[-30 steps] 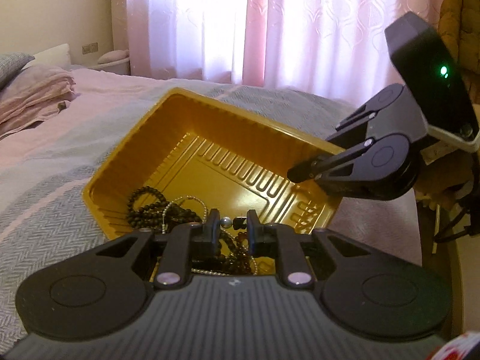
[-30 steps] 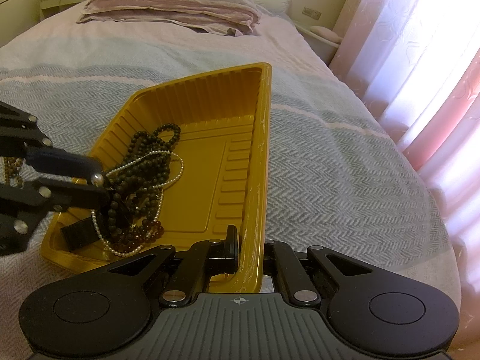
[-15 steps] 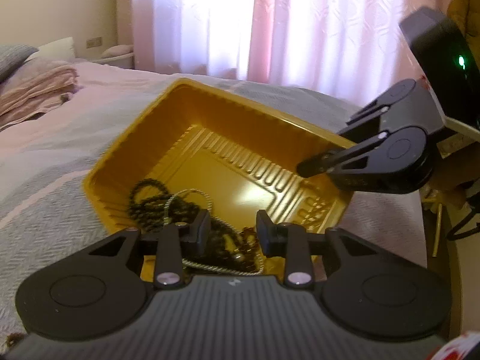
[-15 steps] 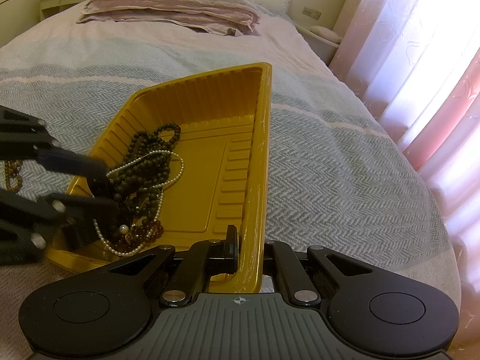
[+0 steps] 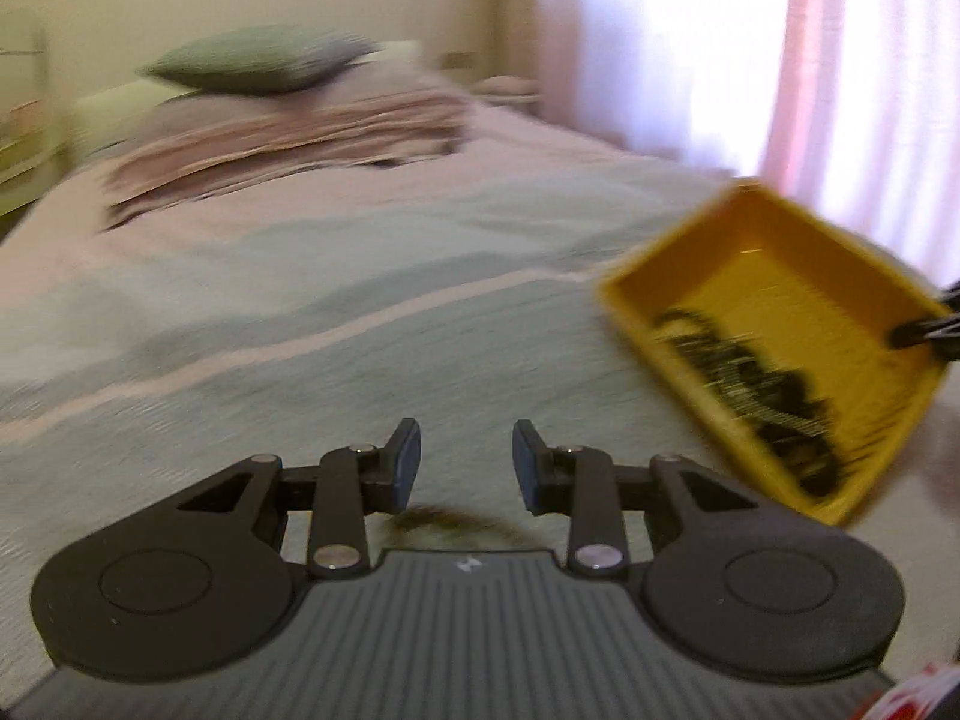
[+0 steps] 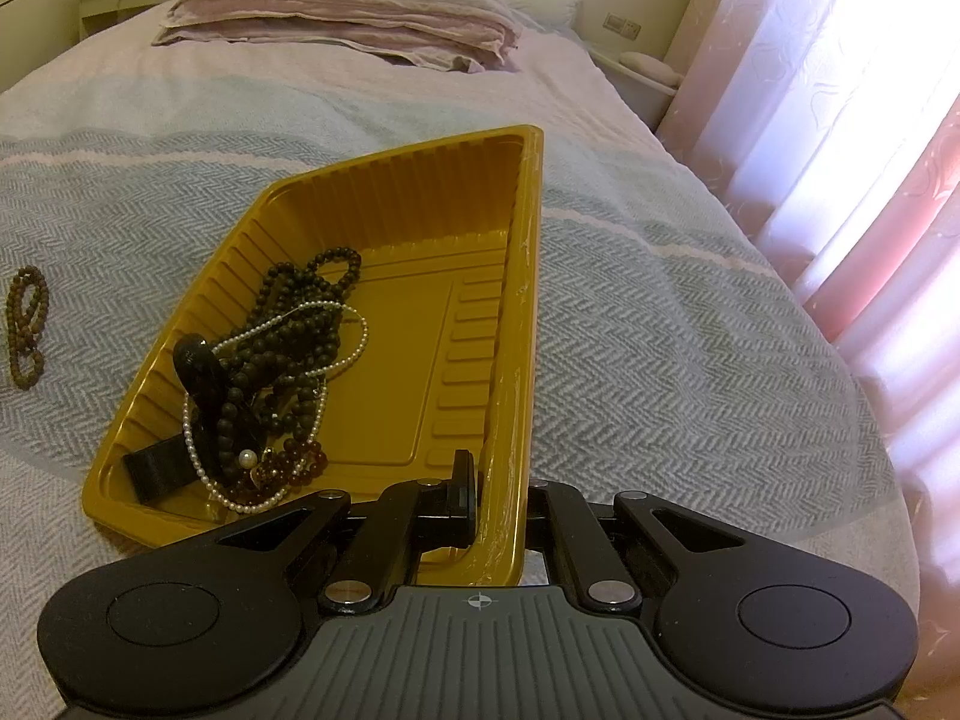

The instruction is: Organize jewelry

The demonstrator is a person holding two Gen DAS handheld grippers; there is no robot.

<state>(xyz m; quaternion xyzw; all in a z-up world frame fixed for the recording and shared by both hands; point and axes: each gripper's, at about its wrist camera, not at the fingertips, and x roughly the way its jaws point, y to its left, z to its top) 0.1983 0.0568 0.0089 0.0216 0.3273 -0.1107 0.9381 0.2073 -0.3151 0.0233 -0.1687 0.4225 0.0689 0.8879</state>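
Note:
A yellow plastic tray (image 6: 420, 192) lies on the bed and holds a heap of dark bead strands, a pearl necklace (image 6: 270, 372) and a black band. My right gripper (image 6: 498, 492) is shut on the tray's near right wall. The tray also shows blurred at the right of the left wrist view (image 5: 774, 228). My left gripper (image 5: 465, 468) is open and empty above the bedspread, left of the tray. A brown bead strand (image 5: 456, 525) lies just below its fingers; it also shows in the right wrist view (image 6: 27, 324), left of the tray.
The grey herringbone bedspread (image 6: 660, 330) covers the bed. Folded pink blankets and a grey pillow (image 6: 348, 18) lie at the head. Pink curtains (image 6: 840, 90) hang on the right, with a small bedside stand next to them.
My left gripper opened, let go of the pearl necklace into the tray, and swung left out of the tray to over the brown bead strand. The right gripper has not moved.

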